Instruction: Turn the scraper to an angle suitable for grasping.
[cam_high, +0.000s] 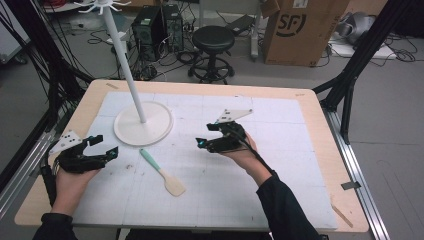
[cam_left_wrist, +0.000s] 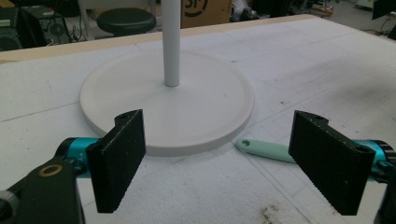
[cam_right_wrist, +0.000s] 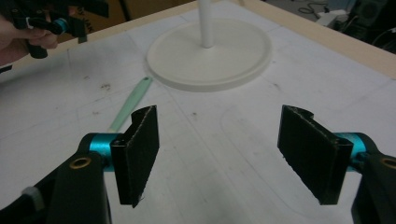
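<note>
High view: spatula (cam_high: 162, 172) lies flat on the white mat (cam_high: 280, 170), between the two grippers, just in front of the round stand base (cam_high: 157, 127) without touching it. Slim mint-green handle pointing toward the base, pale cream blade flared and squared off at the near end; looks like smooth silicone or plastic. Left gripper (cam_high: 102, 146) is held above the mat's left edge, jaws spread, nothing between them. Right gripper (cam_high: 209, 135) is held mid-table, right of the base, jaws apart and empty, grey three-cornered plate on top. The stand is a flat white disc with a thin white pole (cam_high: 124, 62) rising from it. Tabletop (cam_high: 320, 125) is light wood with rounded corners.

Left gripper view: black jaws wide apart, ribbed flat pads (cam_left_wrist: 116, 163), teal collars behind them, nothing gripped. Mint handle end of the spatula (cam_left_wrist: 266, 149) shows between the jaws, rounded tip lying just beside the disc rim (cam_left_wrist: 205, 140). Disc is matte white with a shallow stepped edge. Mat is chalky white, with specks and faint grid lines.

Right gripper view: jaws open wide, empty, same ribbed black pads (cam_right_wrist: 137, 154). Spatula handle (cam_right_wrist: 130, 102) runs diagonally behind the left jaw, tip near the disc (cam_right_wrist: 243, 70). Left gripper (cam_right_wrist: 56, 21) is at the top left, in a hand.
</note>
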